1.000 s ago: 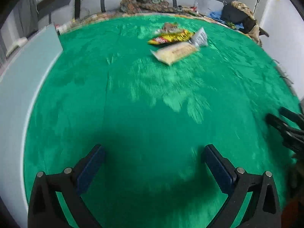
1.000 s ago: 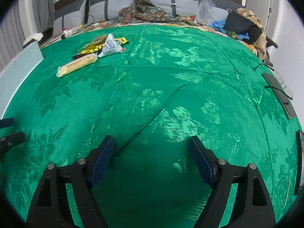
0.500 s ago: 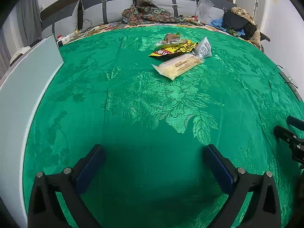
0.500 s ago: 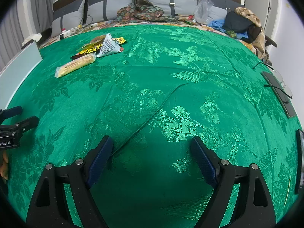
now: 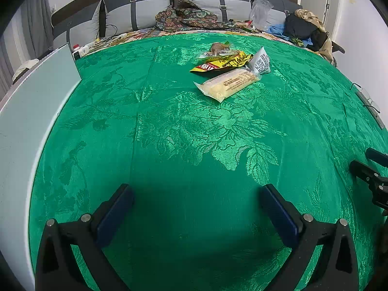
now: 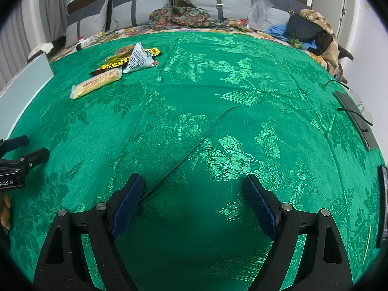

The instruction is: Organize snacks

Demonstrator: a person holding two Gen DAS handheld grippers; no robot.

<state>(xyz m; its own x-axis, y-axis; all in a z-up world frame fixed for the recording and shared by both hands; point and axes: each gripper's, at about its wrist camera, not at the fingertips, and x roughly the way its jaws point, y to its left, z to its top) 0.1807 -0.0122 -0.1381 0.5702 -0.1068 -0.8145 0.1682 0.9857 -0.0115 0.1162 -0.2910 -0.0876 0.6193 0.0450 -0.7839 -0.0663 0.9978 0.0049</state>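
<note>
Several snack packets lie in a small heap far up the green cloth: a long pale yellow packet (image 5: 228, 84) (image 6: 95, 84), a yellow and red bag (image 5: 222, 64) (image 6: 114, 63), a white printed packet (image 5: 261, 61) (image 6: 139, 59) and a clear packet with something brown (image 5: 219, 48). My left gripper (image 5: 196, 196) is open over bare cloth, well short of the heap. My right gripper (image 6: 192, 186) is open too, over a crease in the cloth, with the snacks far off to its upper left. Nothing is between either pair of fingers.
A pale grey board (image 5: 31, 111) (image 6: 21, 89) runs along the cloth's left edge. Dark flat devices and glasses (image 6: 356, 118) lie at the right edge. Pillows, patterned fabric (image 5: 191, 18), a plastic bag and clothes (image 6: 308, 31) crowd the headboard end.
The left wrist view has steadied from blur and shifted slightly, so the snacks sit a little lower in it. The right view is unchanged apart from the left gripper edging further in at its left.
</note>
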